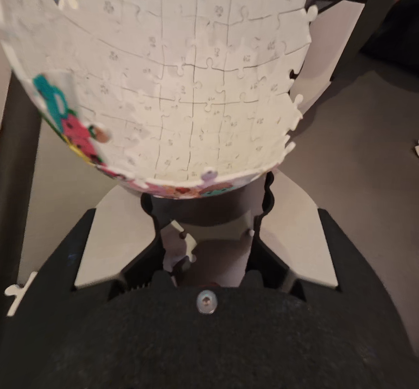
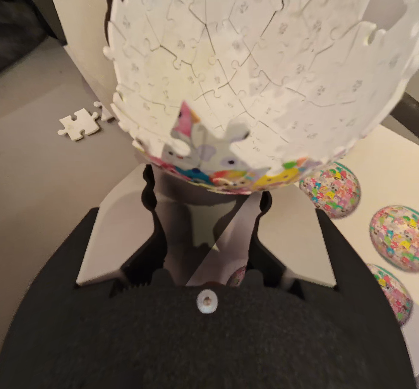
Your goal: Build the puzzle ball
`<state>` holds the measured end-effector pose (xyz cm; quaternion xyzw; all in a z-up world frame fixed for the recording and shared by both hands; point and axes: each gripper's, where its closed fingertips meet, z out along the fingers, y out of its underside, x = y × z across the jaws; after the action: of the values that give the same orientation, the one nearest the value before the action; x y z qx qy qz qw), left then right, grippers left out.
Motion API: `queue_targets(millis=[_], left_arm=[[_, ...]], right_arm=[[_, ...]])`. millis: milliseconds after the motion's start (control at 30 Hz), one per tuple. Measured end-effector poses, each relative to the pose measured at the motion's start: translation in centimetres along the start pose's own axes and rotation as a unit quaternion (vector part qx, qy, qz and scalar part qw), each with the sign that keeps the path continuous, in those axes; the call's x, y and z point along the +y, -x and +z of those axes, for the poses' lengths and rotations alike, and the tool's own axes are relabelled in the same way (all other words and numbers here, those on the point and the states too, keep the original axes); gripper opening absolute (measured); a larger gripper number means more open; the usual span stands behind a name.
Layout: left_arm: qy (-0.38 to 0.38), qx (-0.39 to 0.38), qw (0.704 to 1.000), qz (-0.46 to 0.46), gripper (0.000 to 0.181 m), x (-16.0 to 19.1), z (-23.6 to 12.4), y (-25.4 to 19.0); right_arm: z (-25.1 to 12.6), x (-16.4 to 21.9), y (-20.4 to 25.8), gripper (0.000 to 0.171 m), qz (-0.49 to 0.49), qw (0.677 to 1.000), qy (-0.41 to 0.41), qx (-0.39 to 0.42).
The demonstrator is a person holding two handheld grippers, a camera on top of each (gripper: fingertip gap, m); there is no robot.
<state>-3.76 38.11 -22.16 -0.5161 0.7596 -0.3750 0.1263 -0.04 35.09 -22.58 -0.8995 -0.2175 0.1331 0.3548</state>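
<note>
Currently the puzzle ball [image 1: 181,79] is a partly built shell, seen from its white, numbered inner side, with colourful printed outer faces showing along its lower rim. It fills the upper part of both wrist views and sits just ahead of each gripper's fingertips.

Left gripper [image 1: 207,199]: the jaws stand apart, with the lower rim of the shell directly above the gap. A loose white piece [image 1: 181,246] lies between the two fingers on the grey table [image 1: 340,151]; contact with either finger cannot be determined. Another white piece [image 1: 18,292] lies at the left edge of the view.

Right gripper [image 2: 207,196]: the jaws stand apart and grip nothing. One coloured piece [image 2: 204,147] stands up at the near rim of the shell (whether it is seated cannot be determined). A loose white piece [image 2: 79,126] lies on the table to the left. A printed sheet [image 2: 374,196] showing finished balls lies to the right, beside the shell.
</note>
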Motion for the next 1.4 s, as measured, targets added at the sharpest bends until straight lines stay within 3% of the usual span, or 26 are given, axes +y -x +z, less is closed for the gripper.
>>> queue_targets(millis=[400,1100,1400], left_arm=[[0.029,-0.007,1.0,-0.008,0.094,2.6,-1.4,-4.4],[0.116,-0.023,0.993,-0.012,0.082,9.8,-4.0,-20.5],[0.121,-0.074,0.99,0.0,0.086,10.3,-3.4,-22.7]], right_arm=[[-0.1,0.7,4.9,0.088,-0.023,0.998,0.02,-0.047],[-1.9,4.2,20.2,0.088,-0.079,0.99,0.043,-0.112],[-2.8,5.6,22.7,0.085,-0.101,0.99,0.036,-0.096]])
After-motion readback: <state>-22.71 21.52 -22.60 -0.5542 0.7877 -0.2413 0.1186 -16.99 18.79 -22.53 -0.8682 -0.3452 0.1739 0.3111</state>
